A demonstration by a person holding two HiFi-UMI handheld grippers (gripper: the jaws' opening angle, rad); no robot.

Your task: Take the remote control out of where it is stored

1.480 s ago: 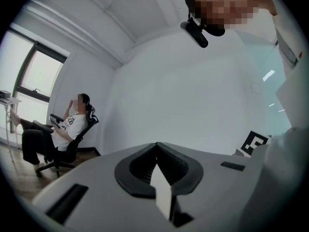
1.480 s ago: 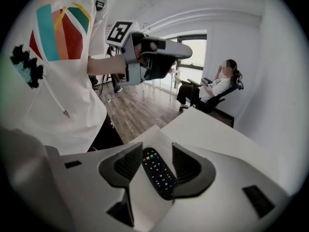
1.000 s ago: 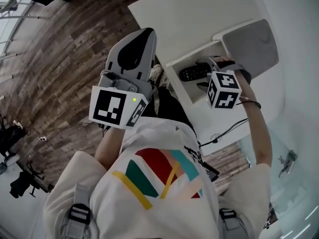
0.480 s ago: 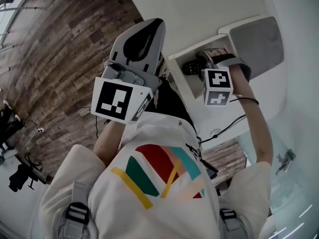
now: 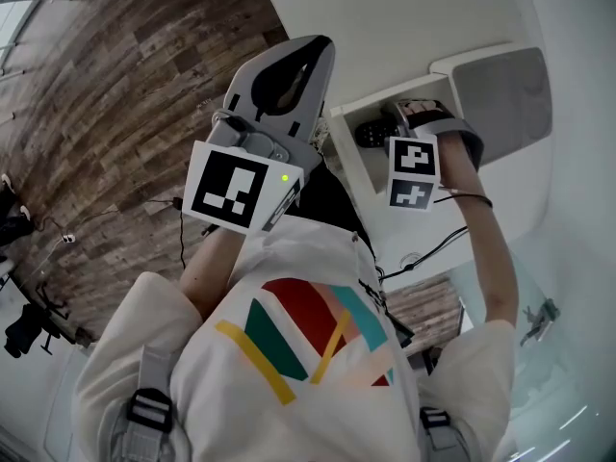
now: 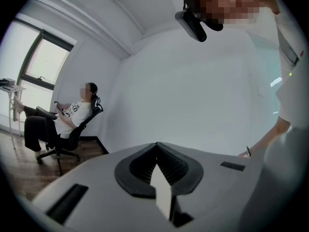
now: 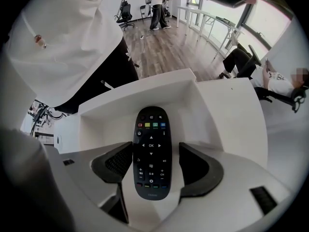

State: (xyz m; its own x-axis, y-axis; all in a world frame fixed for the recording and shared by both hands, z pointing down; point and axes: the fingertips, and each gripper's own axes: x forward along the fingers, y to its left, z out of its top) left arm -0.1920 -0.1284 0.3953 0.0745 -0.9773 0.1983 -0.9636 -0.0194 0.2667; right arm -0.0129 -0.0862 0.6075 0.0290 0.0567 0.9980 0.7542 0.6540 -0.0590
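The right tongs are held wide, and the remote control is seen lying between their two black pads. The pad at the picture's left sits right against the remote's edge, while a narrow strip of white is left showing beside the other pad, so no firm grip is seen. About half of the remote's length is flanked by the pads and the rest reaches out beyond them.

The remote is a slim black slab with rounded ends, laid face up. A row of red, yellow, green and blue keys is set near its far end, an OK key ringed by arrows at its middle, and small white symbols lower down.

It rests on the smooth floor of a white drawer with low plain walls (open at the top), drawn out from under the white table. Wood-plank flooring is seen beyond.

The left tongs are raised clear of the table, their ribbed black pads pressed together with nothing between them. Far behind, a seated person is seen in an office chair.
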